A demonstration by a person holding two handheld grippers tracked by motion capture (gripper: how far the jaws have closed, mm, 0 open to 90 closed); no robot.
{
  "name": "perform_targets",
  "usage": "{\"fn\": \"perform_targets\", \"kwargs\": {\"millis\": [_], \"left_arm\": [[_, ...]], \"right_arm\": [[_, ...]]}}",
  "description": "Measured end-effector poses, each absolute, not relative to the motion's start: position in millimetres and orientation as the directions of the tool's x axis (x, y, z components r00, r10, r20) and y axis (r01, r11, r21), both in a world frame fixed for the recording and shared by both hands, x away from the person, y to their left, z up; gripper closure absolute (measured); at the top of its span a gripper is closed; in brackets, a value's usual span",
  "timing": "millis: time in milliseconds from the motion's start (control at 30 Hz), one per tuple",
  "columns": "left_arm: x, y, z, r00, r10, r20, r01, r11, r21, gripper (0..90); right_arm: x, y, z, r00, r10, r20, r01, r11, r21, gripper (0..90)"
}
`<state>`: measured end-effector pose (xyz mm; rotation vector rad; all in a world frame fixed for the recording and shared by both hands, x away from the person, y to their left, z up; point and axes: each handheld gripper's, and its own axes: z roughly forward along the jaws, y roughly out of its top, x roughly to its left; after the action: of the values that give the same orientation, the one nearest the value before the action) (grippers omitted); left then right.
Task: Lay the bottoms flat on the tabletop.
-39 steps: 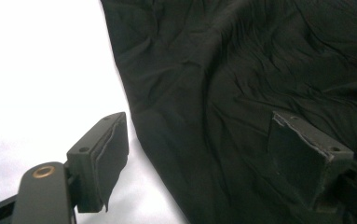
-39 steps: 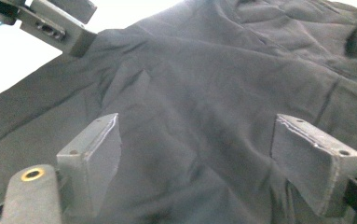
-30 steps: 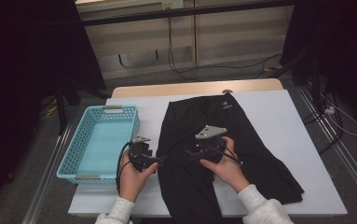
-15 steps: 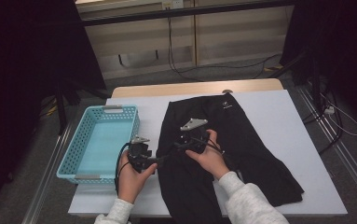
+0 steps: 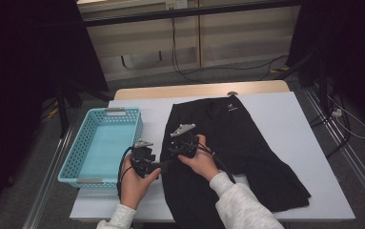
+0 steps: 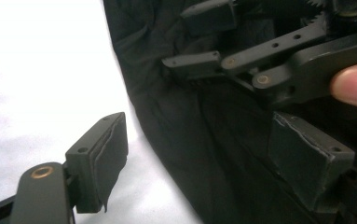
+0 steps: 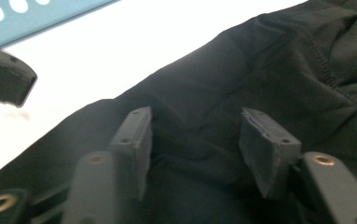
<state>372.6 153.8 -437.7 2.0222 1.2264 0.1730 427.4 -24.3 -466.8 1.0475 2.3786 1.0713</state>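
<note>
Both grippers at the left edge of the black trousers (image 5: 237, 157), which lie flat on the white table (image 5: 289, 109), long axis running away from the person.

The right gripper (image 7: 192, 140) sits over the cloth, nearer; its 2 jaws have just been closing, the pads not yet pinching the fabric between them; the left gripper (image 6: 199, 158) straddles the hem, jaws apart, holding nothing; the blue basket (image 5: 82, 157) lies to the left.

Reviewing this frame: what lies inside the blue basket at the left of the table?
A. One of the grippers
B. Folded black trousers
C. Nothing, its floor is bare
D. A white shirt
C: in the high view the blue basket shows a bare floor, while the black trousers lie spread on the white table beside it.
</note>
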Motion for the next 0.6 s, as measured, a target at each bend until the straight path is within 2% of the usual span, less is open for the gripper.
{"fn": "perform_targets", "kwargs": {"millis": [33,100,133,433,533,600], "left_arm": [[372.6,153.7,-437.8,0.532,0.808,-0.254,0.707,-0.259,0.658,20.6],[372.4,153.6,-437.7,0.532,0.808,-0.253,0.707,-0.26,0.657,20.7],[372.0,153.4,-437.5,0.533,0.807,-0.255,0.707,-0.259,0.658,20.7],[371.0,151.0,-438.4,0.536,0.806,-0.251,0.706,-0.265,0.657,20.7],[371.2,150.0,-439.6,0.535,0.806,-0.253,0.708,-0.265,0.654,20.6],[371.3,150.0,-439.9,0.536,0.805,-0.254,0.71,-0.267,0.652,20.6]], "right_arm": [[427.4,-25.5,-465.3,-0.688,0.726,0.005,0.484,0.454,0.748,72.6],[427.3,-28.4,-464.3,-0.699,0.715,-0.017,0.471,0.477,0.742,87.9],[427.4,-30.3,-464.0,-0.708,0.705,-0.024,0.463,0.49,0.738,89.7],[423.4,-67.3,-459.1,-0.681,0.732,-0.011,0.5,0.476,0.724,88.6],[423.6,-68.9,-456.1,-0.668,0.744,0.008,0.503,0.443,0.742,73.3],[424.4,-65.5,-454.4,-0.666,0.746,-0.001,0.492,0.441,0.751,67.5]]}}
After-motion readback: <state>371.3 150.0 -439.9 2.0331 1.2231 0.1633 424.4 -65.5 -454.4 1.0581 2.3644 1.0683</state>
